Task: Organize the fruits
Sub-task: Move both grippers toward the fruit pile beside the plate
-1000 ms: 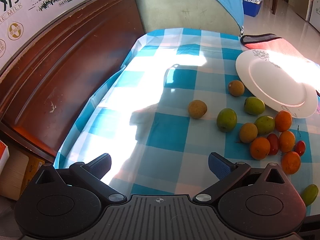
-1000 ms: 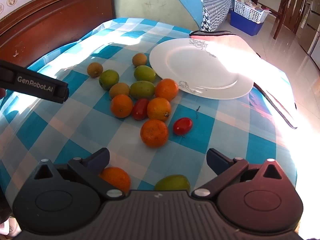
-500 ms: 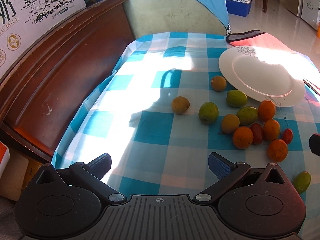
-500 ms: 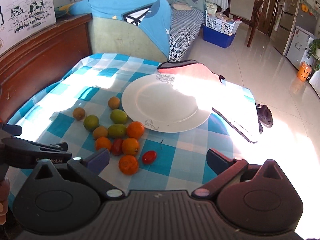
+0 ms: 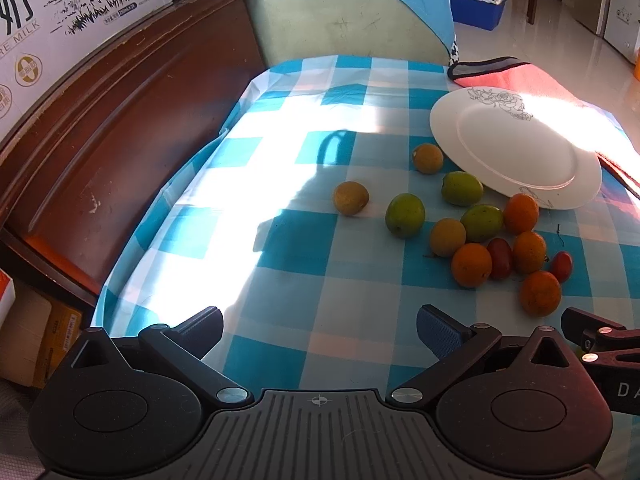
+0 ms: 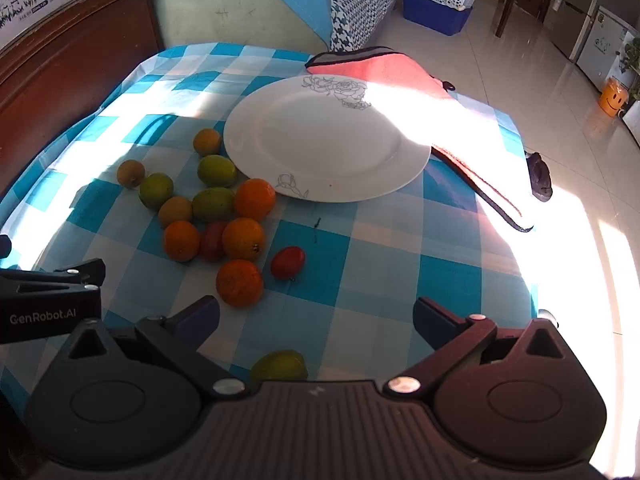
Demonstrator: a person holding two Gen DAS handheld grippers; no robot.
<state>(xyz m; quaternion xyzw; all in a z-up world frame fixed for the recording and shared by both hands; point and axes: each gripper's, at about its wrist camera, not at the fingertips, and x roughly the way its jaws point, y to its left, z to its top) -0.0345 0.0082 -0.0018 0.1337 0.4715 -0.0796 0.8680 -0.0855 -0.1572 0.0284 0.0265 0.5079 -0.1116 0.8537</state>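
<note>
nothing is sorted yet: the white plate [image 6: 328, 140] is bare, and all the fruit [image 6: 224, 216] sits in a loose bunch on the surface [image 6: 384, 264] just beside it, with one green fruit [image 6: 280, 365] alone near the right tool [image 6: 316, 316]. the left tool [image 5: 320, 326] and the right tool are both wide and hold nothing, so every fruit is left to move.

One white plate [image 6: 328, 136] sits on the checked tablecloth [image 6: 384, 264]. Beside it lie four oranges [image 6: 239, 282], four green fruits [image 6: 216, 170], three brownish-yellow fruits [image 6: 130, 173] and two red tomatoes [image 6: 287, 262]. One red cloth [image 6: 384, 70] lies at the far edge.
</note>
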